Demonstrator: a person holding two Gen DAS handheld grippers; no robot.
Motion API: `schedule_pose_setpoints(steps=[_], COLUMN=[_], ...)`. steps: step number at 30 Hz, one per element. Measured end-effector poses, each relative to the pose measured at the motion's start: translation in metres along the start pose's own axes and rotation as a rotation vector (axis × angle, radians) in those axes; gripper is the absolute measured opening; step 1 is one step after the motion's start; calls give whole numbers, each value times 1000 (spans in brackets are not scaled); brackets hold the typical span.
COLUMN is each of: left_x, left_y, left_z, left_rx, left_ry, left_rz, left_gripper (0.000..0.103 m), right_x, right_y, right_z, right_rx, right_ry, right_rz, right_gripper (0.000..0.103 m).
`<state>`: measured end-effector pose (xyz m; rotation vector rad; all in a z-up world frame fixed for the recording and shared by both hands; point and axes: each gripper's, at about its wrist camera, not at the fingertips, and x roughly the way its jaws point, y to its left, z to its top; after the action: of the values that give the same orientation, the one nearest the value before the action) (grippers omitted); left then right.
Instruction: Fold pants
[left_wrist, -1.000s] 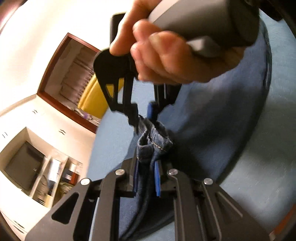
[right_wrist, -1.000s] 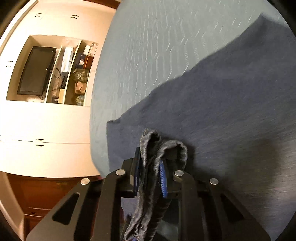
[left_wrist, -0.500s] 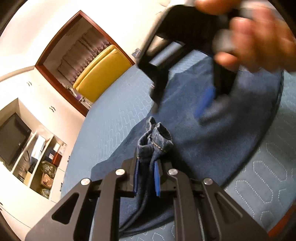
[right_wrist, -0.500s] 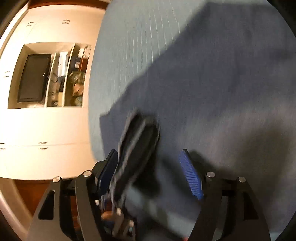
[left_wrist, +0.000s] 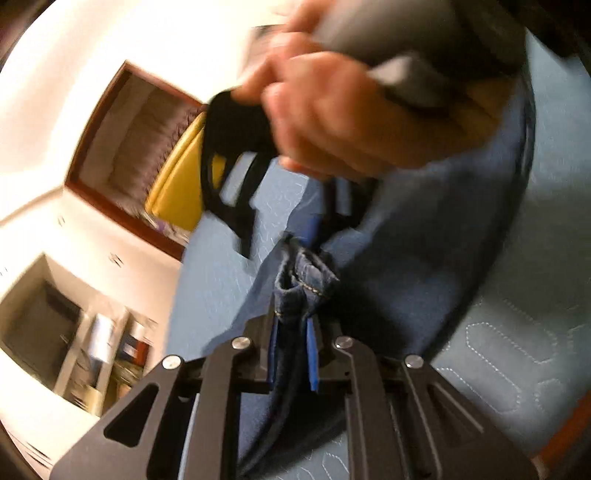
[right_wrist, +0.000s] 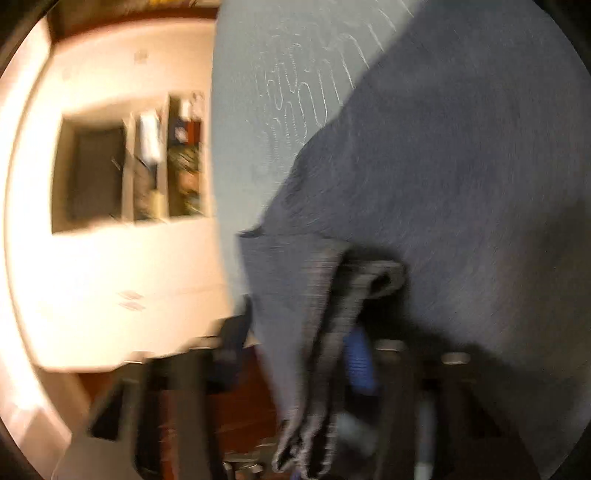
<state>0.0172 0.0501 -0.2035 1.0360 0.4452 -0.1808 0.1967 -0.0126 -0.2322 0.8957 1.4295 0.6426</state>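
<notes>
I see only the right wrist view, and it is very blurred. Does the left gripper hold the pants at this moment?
Observer: Yes. The left gripper is shut on a bunched denim edge of the pants, pinched between its blue pads.
Operator: Where is the right gripper relative to that edge?
Observer: The right gripper hangs just beyond the bunched edge, with its fingers apart and its tips almost at the cloth.
Operator: Does the hand touch the pants?
Observer: No. The hand wraps the grey handle above the cloth, clear of it.
</notes>
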Motion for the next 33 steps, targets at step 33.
schedule_pose_setpoints(steps=[33], left_x=[8], left_y=[-50], left_z=[13], left_rx=[117], left_ry=[-65], left_rz=[-48], left_gripper=[21], right_x=[-60], right_y=[-29], right_z=[6], right_rx=[-289], right_ry=[-228], right_rz=[-366], right_gripper=[30])
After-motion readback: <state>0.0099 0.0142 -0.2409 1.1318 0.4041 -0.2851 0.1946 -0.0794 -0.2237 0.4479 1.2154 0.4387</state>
